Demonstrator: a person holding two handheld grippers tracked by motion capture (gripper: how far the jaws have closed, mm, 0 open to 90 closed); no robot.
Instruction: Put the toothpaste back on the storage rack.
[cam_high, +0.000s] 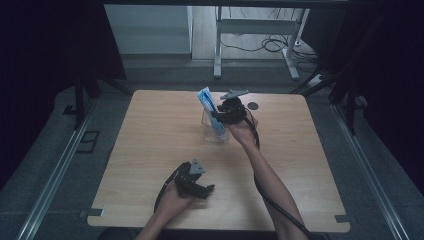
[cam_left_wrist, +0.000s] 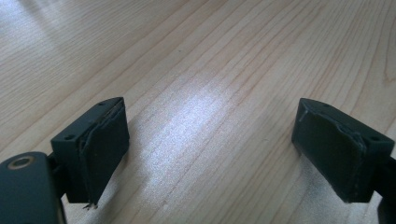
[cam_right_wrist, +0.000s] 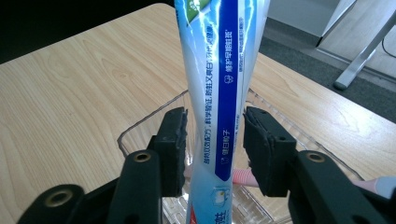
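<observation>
Setting: light wood-grain table (cam_high: 150, 150) in a dim room, grey floor around it, desk legs (cam_high: 218, 50) and loose cables (cam_high: 270, 45) beyond the far edge.

Near edge, left gripper (cam_high: 202, 189): held low over bare tabletop, well apart from the work. Jaws spread wide in the left gripper view (cam_left_wrist: 210, 140), nothing between the pads except wood grain. Idle.

Mid-table, right gripper (cam_high: 216, 116): reached forward on an extended forearm, at the clear plastic holder (cam_high: 212, 131). In the right gripper view (cam_right_wrist: 214, 140), jaws set either side of the toothpaste tube (cam_right_wrist: 219, 93), one pad on each flat face. Jaws partly closed, narrow; pads appear at or just off the tube faces. Firm clamping not confirmed: a thin gap may remain on either side, too fine to resolve.

Tube position: standing in the clear holder (cam_right_wrist: 140, 128), long axis near upright with a slight lean, crimped end up, lower end inside the holder. A pink item (cam_right_wrist: 243, 177), partly hidden, lies inside the holder behind the tube.

Governing relation: tube axis runs vertically between the pads, perpendicular to the closing direction; grip point low on the tube, just above the holder rim. Right gripper at the tube, left far off. Judged step: seating or lifting the tube along its own axis. Risk: a sideways pull tipping the light holder.
</observation>
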